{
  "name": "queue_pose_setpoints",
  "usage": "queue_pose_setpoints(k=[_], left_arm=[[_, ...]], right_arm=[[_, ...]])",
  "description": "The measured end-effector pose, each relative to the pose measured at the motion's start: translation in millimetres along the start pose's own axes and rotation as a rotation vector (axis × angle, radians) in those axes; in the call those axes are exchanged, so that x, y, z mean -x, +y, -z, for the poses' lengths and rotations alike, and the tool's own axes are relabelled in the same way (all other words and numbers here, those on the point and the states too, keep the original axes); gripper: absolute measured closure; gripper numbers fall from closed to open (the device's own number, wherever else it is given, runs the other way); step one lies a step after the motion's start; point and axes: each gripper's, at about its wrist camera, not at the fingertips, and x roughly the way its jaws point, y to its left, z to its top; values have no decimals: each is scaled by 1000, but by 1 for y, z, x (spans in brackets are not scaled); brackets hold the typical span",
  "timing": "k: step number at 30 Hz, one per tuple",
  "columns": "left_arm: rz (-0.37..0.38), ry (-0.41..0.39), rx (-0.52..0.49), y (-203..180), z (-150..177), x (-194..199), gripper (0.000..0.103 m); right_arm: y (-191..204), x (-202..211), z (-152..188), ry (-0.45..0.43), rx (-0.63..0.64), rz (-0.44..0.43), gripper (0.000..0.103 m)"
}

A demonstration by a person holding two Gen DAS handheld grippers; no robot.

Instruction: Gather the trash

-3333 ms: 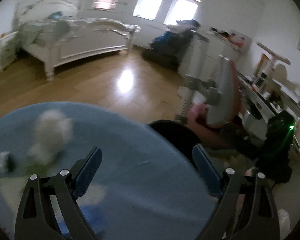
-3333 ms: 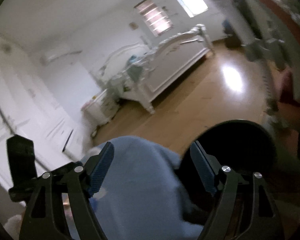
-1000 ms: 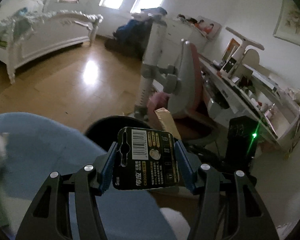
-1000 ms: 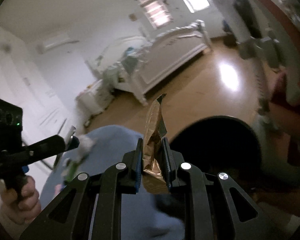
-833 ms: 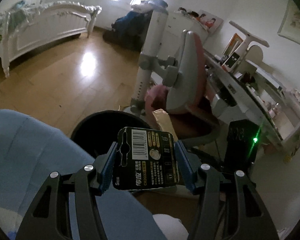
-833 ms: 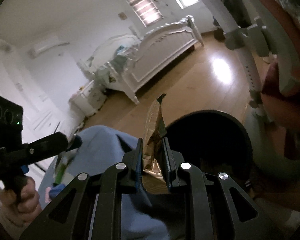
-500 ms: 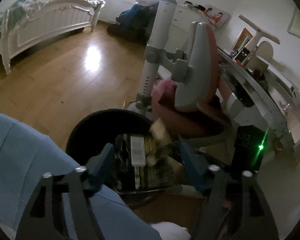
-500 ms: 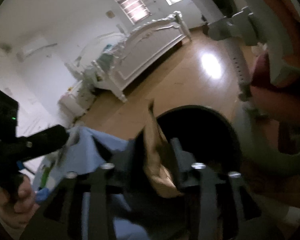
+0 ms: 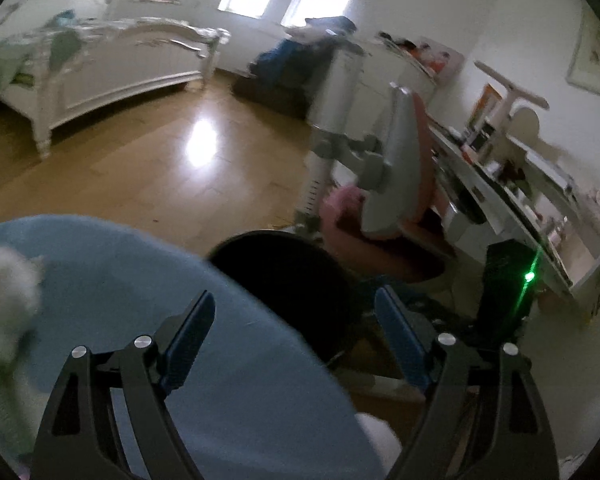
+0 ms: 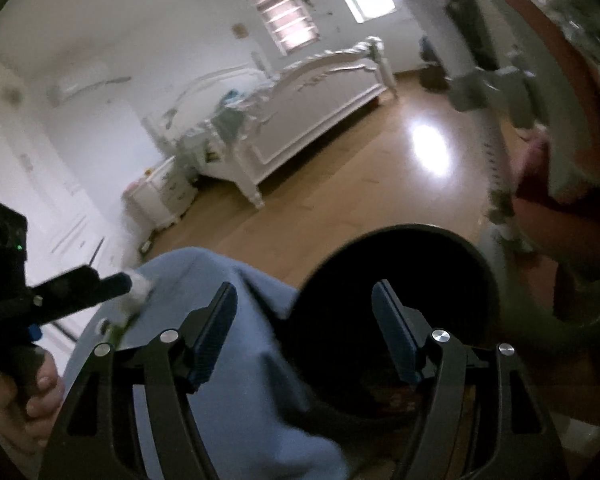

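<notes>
Left gripper point(image 9: 294, 318): jaws have just been opening and now stand wide, nothing between the ribbed blue pads. Right gripper point(image 10: 304, 308): jaws likewise just opened, wide and empty.

Black round trash bin point(image 10: 400, 280): stands on the floor just beyond the right gripper, mouth upward, interior dark; brownish scraps show faintly at the bottom, contents otherwise not discernible. The same bin point(image 9: 284, 276) is partly covered by the table edge in the left view.

Round table, smooth light-blue cloth point(image 9: 140, 280): borders the bin. White fluffy trash point(image 9: 8, 292), blurred, lies at the table's left edge.

Beyond: pink-and-grey desk chair point(image 9: 388, 184) beside the bin; glossy wooden floor point(image 9: 140, 168); cluttered white desk point(image 9: 520, 200); white carved bed point(image 9: 112, 64) by the far windows.
</notes>
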Motion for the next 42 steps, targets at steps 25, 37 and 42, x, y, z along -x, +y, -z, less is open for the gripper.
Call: queue_pose_setpoints(k=[25, 37, 42], left_arm=[[-425, 48, 191, 235, 62, 98, 37], [-459, -7, 135, 239, 71, 99, 66], [-407, -83, 173, 233, 64, 123, 85]], right_arm=[[280, -185, 9, 345, 453, -166, 19], [271, -230, 21, 396, 458, -142, 59], [243, -171, -3, 255, 280, -289, 60]])
